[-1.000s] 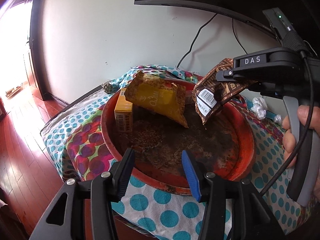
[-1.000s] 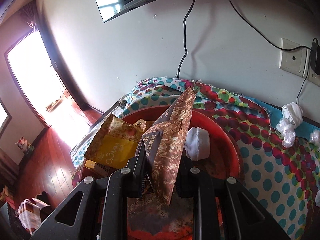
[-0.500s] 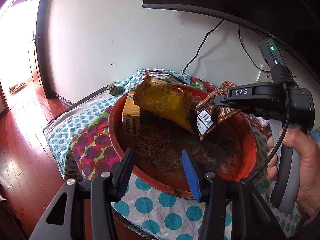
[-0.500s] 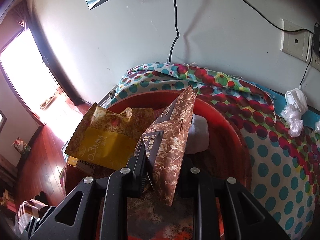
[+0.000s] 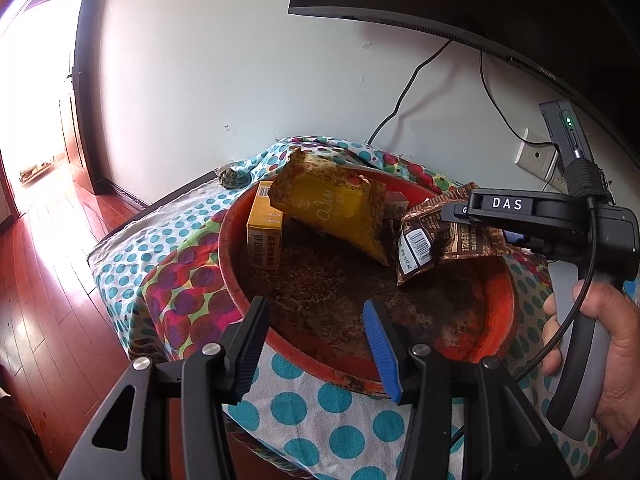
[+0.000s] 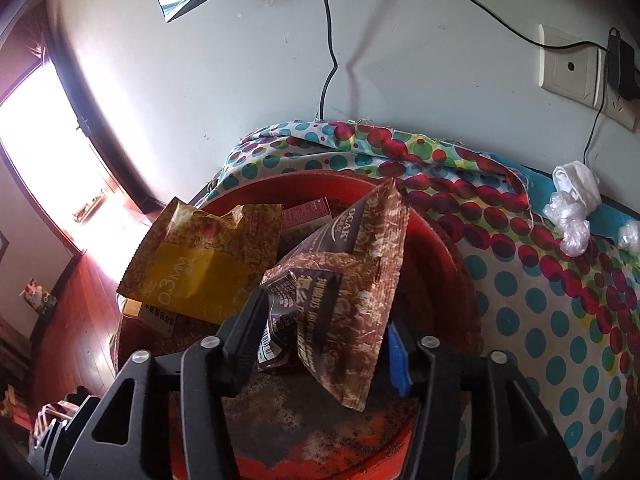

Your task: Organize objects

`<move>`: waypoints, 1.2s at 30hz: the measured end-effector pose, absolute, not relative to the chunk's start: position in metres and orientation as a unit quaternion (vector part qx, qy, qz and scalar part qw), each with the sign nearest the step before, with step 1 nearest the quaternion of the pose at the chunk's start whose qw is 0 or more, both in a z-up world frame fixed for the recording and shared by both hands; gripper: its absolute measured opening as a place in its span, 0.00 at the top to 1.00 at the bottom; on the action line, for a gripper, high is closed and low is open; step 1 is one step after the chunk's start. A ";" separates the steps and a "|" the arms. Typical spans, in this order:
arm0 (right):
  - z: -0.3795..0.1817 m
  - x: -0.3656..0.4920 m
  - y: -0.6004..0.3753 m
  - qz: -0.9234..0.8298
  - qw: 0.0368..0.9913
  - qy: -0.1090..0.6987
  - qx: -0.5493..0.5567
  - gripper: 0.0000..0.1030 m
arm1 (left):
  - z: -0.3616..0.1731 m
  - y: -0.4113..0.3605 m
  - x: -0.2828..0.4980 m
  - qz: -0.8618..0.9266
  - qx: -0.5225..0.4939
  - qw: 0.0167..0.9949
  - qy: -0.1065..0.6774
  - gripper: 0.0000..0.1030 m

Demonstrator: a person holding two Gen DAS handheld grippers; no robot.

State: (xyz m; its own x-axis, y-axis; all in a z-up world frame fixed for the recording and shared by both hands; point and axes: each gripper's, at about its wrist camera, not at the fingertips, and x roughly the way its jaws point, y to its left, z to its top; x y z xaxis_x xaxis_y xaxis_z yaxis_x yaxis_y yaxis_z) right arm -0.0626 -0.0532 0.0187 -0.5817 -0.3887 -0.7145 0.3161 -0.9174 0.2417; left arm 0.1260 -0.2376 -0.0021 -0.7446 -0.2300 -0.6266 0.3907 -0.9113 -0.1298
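Observation:
A rusty red basin (image 5: 498, 320) stands on a dotted cloth. Inside it, a yellow packet (image 5: 336, 208) leans on a yellow box (image 5: 264, 236). A brown snack packet (image 6: 348, 280) sits low in the basin next to the yellow packet (image 6: 200, 276), between the fingers of my right gripper (image 6: 322, 344). Those jaws are opening, and both pads stand slightly off the packet's sides. In the left wrist view the same brown packet (image 5: 436, 240) droops under the right gripper's tip. My left gripper (image 5: 314, 320) hovers open over the basin's near rim, with nothing between its fingers.
A small red box (image 6: 308, 216) lies at the basin's back. Crumpled white plastic bits (image 6: 572, 216) lie on the cloth (image 6: 540, 320) to the right. A wall socket (image 6: 568, 64) and a dangling cable (image 6: 330, 40) are behind, with a screen above. To the left the table edge drops to a wooden floor (image 5: 48, 280).
My right gripper's jaws have spread apart from their tight pinch on the brown packet. The packet has come down lower into the basin. The left gripper has stayed put.

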 end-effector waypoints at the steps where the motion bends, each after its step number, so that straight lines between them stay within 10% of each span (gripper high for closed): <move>1: 0.020 -0.062 -0.050 -0.890 0.197 -0.046 0.408 0.44 | -0.002 -0.238 0.126 -0.925 0.316 0.168 0.127 0.51; 36: -0.035 -0.003 0.257 -0.901 -0.117 -0.112 0.402 0.36 | -0.004 -0.217 0.124 -0.929 0.318 0.175 0.075 0.51</move>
